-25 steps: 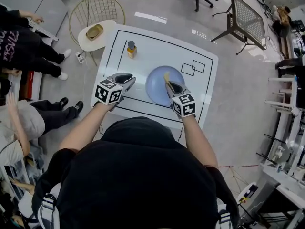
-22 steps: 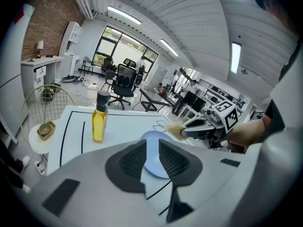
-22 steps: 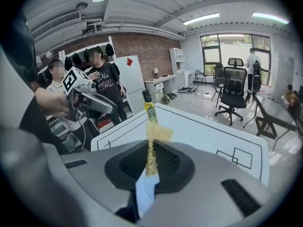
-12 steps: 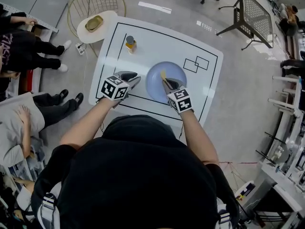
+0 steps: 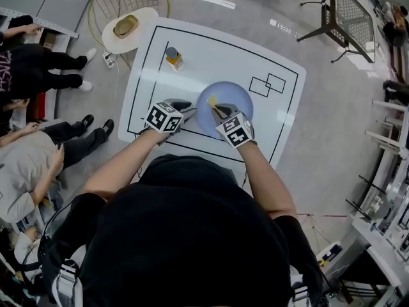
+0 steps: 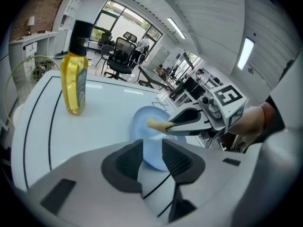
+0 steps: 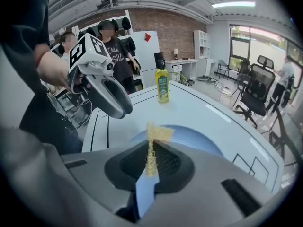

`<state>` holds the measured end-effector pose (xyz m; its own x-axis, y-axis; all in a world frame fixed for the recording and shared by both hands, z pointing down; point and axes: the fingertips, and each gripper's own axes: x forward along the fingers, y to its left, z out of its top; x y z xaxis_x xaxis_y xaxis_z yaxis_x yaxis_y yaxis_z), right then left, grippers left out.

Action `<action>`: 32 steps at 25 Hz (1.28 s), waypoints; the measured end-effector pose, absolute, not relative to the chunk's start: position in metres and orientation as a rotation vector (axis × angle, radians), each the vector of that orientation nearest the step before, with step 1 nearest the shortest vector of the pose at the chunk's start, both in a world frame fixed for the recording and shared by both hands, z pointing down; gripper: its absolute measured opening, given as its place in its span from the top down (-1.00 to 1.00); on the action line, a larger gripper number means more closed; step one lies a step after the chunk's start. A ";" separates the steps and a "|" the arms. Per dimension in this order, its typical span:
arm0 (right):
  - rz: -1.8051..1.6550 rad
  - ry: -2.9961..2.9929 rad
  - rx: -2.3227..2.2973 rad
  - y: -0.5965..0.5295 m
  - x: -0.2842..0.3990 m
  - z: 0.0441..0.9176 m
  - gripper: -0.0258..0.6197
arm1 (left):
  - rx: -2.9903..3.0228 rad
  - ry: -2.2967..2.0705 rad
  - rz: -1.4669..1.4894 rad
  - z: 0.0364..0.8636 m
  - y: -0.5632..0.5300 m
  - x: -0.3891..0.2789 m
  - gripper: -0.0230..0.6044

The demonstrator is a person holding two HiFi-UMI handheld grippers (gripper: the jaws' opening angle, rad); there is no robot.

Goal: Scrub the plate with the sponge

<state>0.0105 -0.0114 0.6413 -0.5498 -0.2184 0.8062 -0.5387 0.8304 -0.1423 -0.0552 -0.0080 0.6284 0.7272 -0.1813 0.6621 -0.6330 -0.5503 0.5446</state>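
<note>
Two grippers: left gripper (image 5: 184, 108), right gripper (image 5: 219, 110). One white bench (image 5: 211, 50). On it, one blue plate (image 5: 239, 98) near the middle, one bottle (image 5: 172, 57) of yellow liquid at far left, two overlapping outlined rectangles (image 5: 267, 84) at right. One yellow sponge (image 5: 211, 100). Beyond the far left corner, one wire chair (image 5: 128, 5), one round white stand (image 5: 118, 43), one golden item (image 5: 126, 25) on top. One mesh chair (image 5: 348, 18) far right.

Grey floor (image 5: 332, 139), brick wall (image 7: 175, 30), office chairs (image 6: 116, 56).
</note>
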 end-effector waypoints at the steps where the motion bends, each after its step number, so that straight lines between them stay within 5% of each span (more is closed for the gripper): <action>1: 0.460 -2.145 0.532 -0.013 0.009 0.645 0.83 | 2.094 -0.602 0.713 0.635 -0.006 -0.052 0.49; 9: 0.383 -2.101 0.399 -0.014 -0.001 0.669 0.83 | 2.001 -0.489 0.797 0.677 0.019 -0.027 0.33; 32: 0.387 -2.085 0.237 0.005 -0.012 0.702 0.83 | 1.846 -0.530 0.933 0.712 0.027 -0.023 0.30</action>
<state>-0.0124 0.0048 0.7022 -0.5147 -0.0133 0.8573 -0.3203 0.9304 -0.1779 -0.0229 0.0275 0.7122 0.6121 0.0398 0.7898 -0.6988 -0.4403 0.5638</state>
